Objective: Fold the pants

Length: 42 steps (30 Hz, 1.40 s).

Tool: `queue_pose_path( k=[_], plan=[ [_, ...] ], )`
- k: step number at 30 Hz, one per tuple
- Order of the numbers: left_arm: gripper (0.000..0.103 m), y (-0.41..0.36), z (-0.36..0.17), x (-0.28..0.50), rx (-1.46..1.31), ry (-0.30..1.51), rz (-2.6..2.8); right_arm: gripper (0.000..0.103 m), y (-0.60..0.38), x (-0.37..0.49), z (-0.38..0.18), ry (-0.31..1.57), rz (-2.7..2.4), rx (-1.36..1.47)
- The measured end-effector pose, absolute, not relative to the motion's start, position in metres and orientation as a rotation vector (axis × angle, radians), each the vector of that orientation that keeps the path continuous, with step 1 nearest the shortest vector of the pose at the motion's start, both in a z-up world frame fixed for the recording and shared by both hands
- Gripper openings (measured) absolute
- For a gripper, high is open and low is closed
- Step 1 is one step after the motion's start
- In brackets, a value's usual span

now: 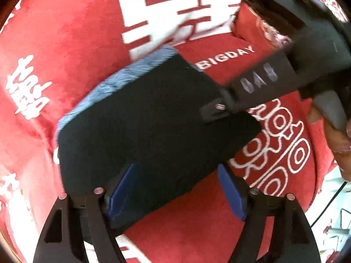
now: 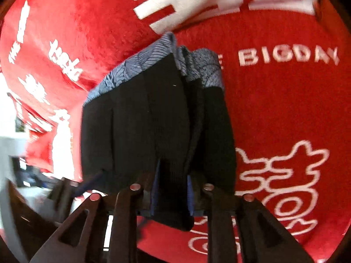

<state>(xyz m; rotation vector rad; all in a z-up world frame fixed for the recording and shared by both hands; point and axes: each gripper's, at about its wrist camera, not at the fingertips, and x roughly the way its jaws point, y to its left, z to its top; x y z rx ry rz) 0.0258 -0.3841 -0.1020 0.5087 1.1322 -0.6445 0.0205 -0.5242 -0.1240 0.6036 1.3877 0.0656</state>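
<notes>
The black pants [image 1: 142,120] lie folded into a compact block on a red blanket [image 1: 54,43], their blue-grey patterned waistband [image 1: 122,74] along the far left edge. My left gripper [image 1: 177,190] stands open, its blue pads [image 1: 122,188] wide apart on either side of the block's near corner and not pressing it. My right gripper [image 1: 215,107] comes in from the upper right, held by a hand [image 1: 335,135], with its tips at the block's right edge. In the right wrist view my right gripper [image 2: 173,188] is shut on a fold of the pants [image 2: 142,120], with the waistband [image 2: 136,65] at the far end.
The red plush blanket [image 2: 285,109] carries large white characters and the lettering "BIGDAY" [image 2: 287,57]. Its edge drops off at the left, where pale floor or furniture [image 2: 8,131] shows. A thin dark cable [image 1: 329,201] runs by the blanket's right edge.
</notes>
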Motion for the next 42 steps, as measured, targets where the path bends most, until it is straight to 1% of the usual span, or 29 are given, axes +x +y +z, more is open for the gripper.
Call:
queue_pose_path(
  k=[2, 3, 5, 6, 13, 18, 22, 26, 27, 28, 30, 32, 37, 42],
  plan=[
    [0.077, -0.369, -0.100, 0.033, 0.475, 1.163, -0.610, 0.027, -0.517, 0.022, -0.118, 1.395, 0.031, 0.522],
    [0.077, -0.360, -0.098, 0.040, 0.440, 1.190, -0.585, 0.030, -0.516, 0.020, -0.114, 1.397, 0.006, 0.484],
    [0.077, -0.341, -0.099, 0.052, 0.386, 1.233, -0.530, 0.037, -0.512, 0.017, -0.110, 1.403, -0.050, 0.420],
    [0.077, -0.336, -0.099, 0.056, 0.375, 1.242, -0.508, 0.044, -0.511, 0.015, -0.108, 1.408, -0.087, 0.378],
    [0.077, -0.288, -0.117, 0.081, 0.310, 1.318, -0.343, 0.044, -0.508, 0.004, -0.083, 1.364, -0.226, 0.251],
    [0.077, -0.268, -0.122, 0.090, 0.245, 1.351, -0.307, 0.044, -0.494, 0.003, -0.063, 1.289, -0.185, 0.278],
    [0.077, -0.262, -0.121, 0.105, 0.216, 1.346, -0.275, 0.044, -0.476, 0.019, -0.078, 1.340, -0.139, 0.193],
    [0.077, -0.248, -0.114, 0.122, 0.194, 1.316, -0.238, 0.044, -0.484, 0.026, -0.107, 1.394, -0.171, 0.239],
    [0.077, -0.246, -0.115, 0.125, 0.192, 1.317, -0.232, 0.047, -0.490, 0.023, -0.112, 1.389, -0.187, 0.263],
    [0.077, -0.242, -0.117, 0.129, 0.187, 1.322, -0.222, 0.052, -0.493, 0.021, -0.114, 1.394, -0.196, 0.275],
    [0.077, -0.235, -0.120, 0.135, 0.167, 1.334, -0.207, 0.055, -0.500, 0.017, -0.117, 1.393, -0.199, 0.315],
    [0.077, -0.230, -0.122, 0.140, 0.149, 1.340, -0.205, 0.057, -0.504, 0.015, -0.119, 1.396, -0.201, 0.348],
    [0.077, -0.231, -0.128, 0.148, 0.143, 1.345, -0.217, 0.060, -0.498, 0.018, -0.120, 1.395, -0.200, 0.289],
    [0.077, -0.234, -0.138, 0.152, 0.134, 1.369, -0.224, 0.066, -0.502, 0.018, -0.122, 1.396, -0.209, 0.304]
  ],
)
